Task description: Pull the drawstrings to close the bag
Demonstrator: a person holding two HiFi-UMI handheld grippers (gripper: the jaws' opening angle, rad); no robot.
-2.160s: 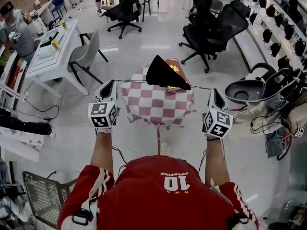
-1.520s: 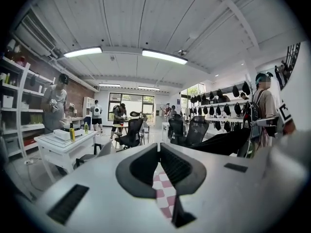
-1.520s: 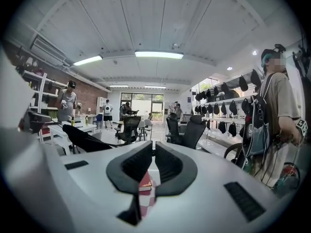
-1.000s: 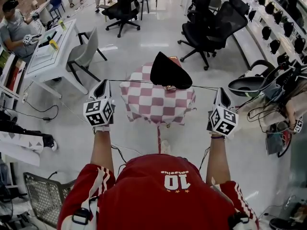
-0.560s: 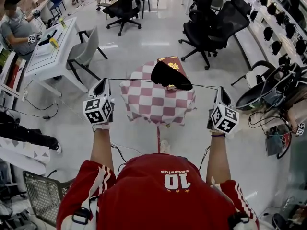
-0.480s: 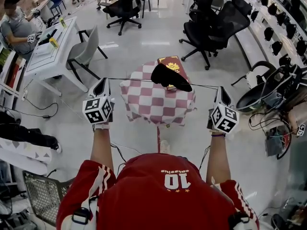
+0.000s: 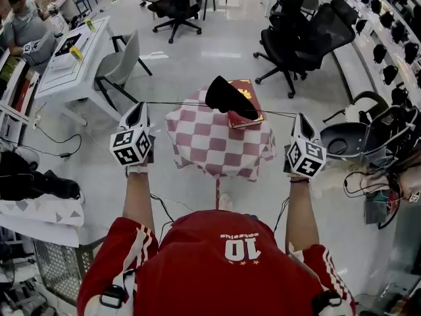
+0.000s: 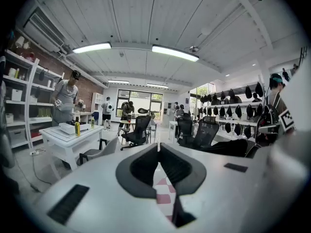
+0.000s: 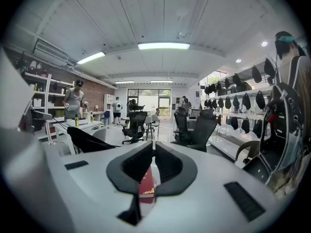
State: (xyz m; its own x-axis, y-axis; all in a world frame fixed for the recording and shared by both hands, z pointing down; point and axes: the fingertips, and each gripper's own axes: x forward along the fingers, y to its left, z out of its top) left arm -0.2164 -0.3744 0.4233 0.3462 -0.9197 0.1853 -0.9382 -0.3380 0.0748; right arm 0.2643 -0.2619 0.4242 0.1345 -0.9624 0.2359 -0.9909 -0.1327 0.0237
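A: Both pairs of fingers are pinching shut on the drawstring (image 7: 177, 103), left gripper (image 7: 143, 105) and right gripper (image 7: 299, 117) spread wide, the black bag (image 7: 227, 96) hanging between them above the checked counter (image 7: 210, 143)
B: Pulling outward evenly and level is looking wise here, holding that pinch firm so the cord isn't slipping

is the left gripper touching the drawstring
Touching. The head view shows the taut drawstring running straight into the closed fingers of the left gripper, with the black bag hanging from it.
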